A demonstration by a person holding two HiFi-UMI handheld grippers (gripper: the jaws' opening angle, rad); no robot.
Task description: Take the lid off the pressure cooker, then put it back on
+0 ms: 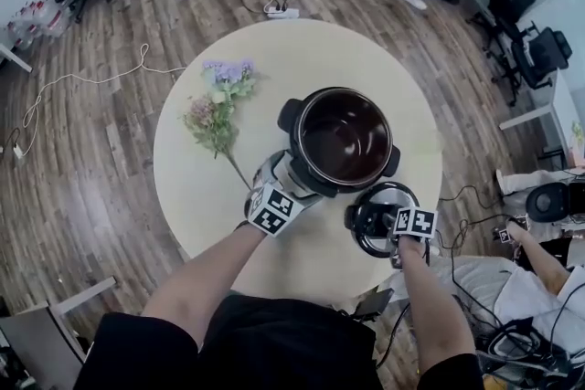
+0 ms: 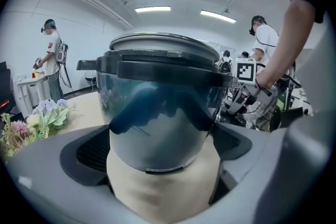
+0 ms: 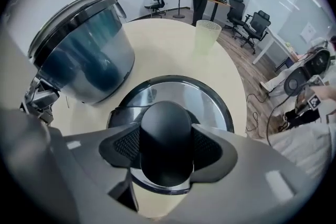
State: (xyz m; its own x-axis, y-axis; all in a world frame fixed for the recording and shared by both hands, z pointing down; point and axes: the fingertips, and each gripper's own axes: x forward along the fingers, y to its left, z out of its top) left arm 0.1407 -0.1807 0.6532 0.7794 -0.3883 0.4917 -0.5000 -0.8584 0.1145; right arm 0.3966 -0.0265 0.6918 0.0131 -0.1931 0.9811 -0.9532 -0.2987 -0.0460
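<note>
The steel pressure cooker pot stands open in the middle of the round table. Its lid is low at the table's near right edge; I cannot tell whether it rests there. My right gripper points down and is shut on the lid's black knob. The lid's steel top shows around it. My left gripper is open against the pot's near left side, under a black side handle. Its jaws flank the pot's curved wall, and contact cannot be judged.
A bunch of artificial flowers lies on the table left of the pot. A pale translucent cup stands at the table's far side. Cables and a power strip lie on the wooden floor; people and office chairs stand around the room.
</note>
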